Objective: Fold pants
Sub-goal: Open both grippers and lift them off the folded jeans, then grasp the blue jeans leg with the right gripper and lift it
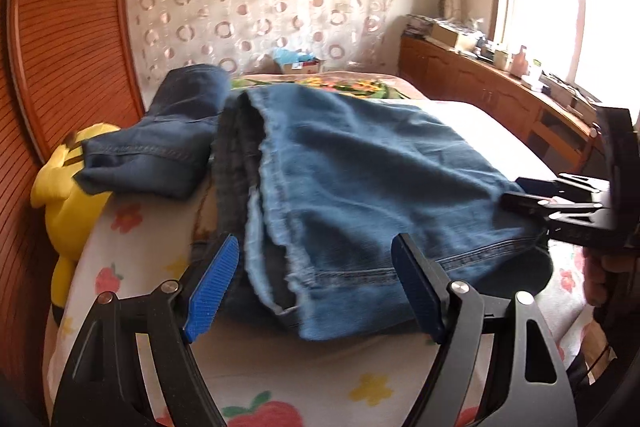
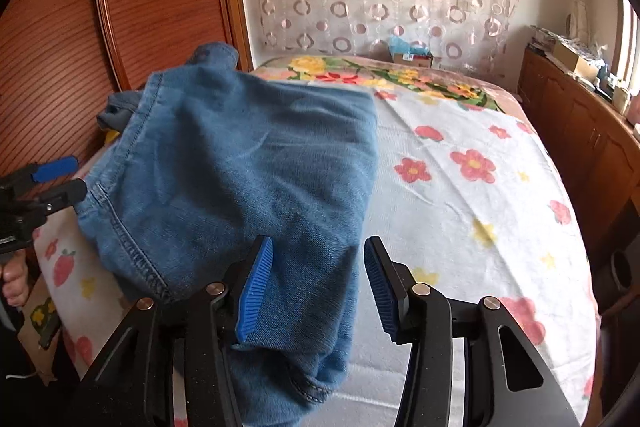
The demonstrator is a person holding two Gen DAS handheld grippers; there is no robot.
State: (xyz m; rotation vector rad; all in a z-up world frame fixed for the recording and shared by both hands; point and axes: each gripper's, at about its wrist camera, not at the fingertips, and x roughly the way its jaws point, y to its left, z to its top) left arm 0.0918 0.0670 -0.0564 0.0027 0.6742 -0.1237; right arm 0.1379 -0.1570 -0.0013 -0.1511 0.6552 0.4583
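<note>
Light blue jeans (image 1: 360,179) lie folded on the flowered bed sheet (image 1: 300,367), their frayed hems toward me in the left wrist view. My left gripper (image 1: 314,287) stands wide open just over the near hem edge, and its blue pads touch nothing. In the right wrist view the jeans (image 2: 240,167) run from the headboard side down to my right gripper (image 2: 318,291). A bunched fold of denim sits between its fingers. The left pad lies against the cloth and the right pad stands clear of it. Each gripper shows in the other's view, the right gripper (image 1: 514,191) and the left gripper (image 2: 78,175).
A darker folded pair of jeans (image 1: 160,147) rests on a yellow plush toy (image 1: 68,187) by the wooden headboard (image 1: 60,47). A wooden cabinet (image 2: 580,131) with clutter lines the right side under the window. A small box (image 2: 412,57) sits at the far edge of the bed.
</note>
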